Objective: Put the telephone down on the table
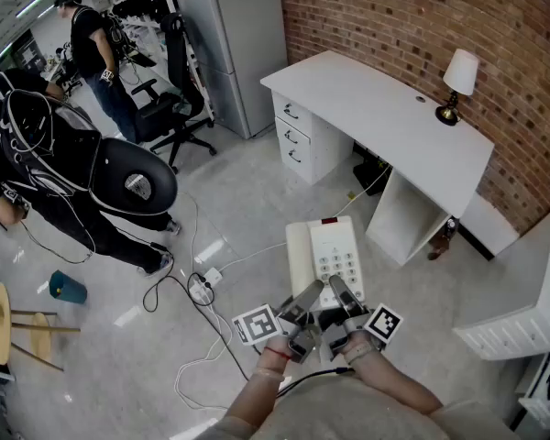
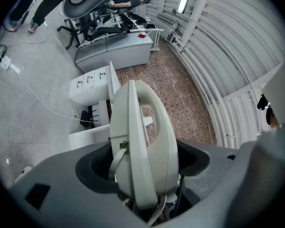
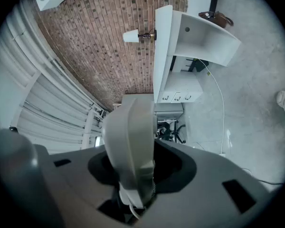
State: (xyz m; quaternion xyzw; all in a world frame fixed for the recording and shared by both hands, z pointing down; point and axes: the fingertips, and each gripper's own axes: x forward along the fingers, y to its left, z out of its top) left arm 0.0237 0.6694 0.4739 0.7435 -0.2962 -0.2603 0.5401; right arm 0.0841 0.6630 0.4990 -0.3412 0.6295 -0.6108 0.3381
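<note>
Left gripper (image 1: 302,302) and right gripper (image 1: 345,297) both clamp the cream telephone (image 1: 302,253) by its near end, lower centre of frame, keypad (image 1: 337,264) print too tiny to read.

1. The right gripper (image 3: 135,186) has its dark grey jaws closed on the telephone (image 3: 130,141), one jaw on each side of it.
2. The telephone is cream-coloured, seen edge-on, and rises from the near recess between the jaws.
3. The view is rolled sideways, so the white desk (image 3: 164,51) appears on end, far beyond the telephone.
4. A white-shaded lamp (image 3: 133,35) stands on the desk top, close to the brick wall (image 3: 90,37).
5. The drawers (image 3: 178,97) are at one end of the desk.
6. A white cable (image 3: 222,103) trails across the grey floor (image 3: 261,80).
7. A black office chair (image 3: 173,127) stands further off, past the drawers.
8. A ribbed white wall (image 3: 47,103) adjoins the brickwork.
</note>
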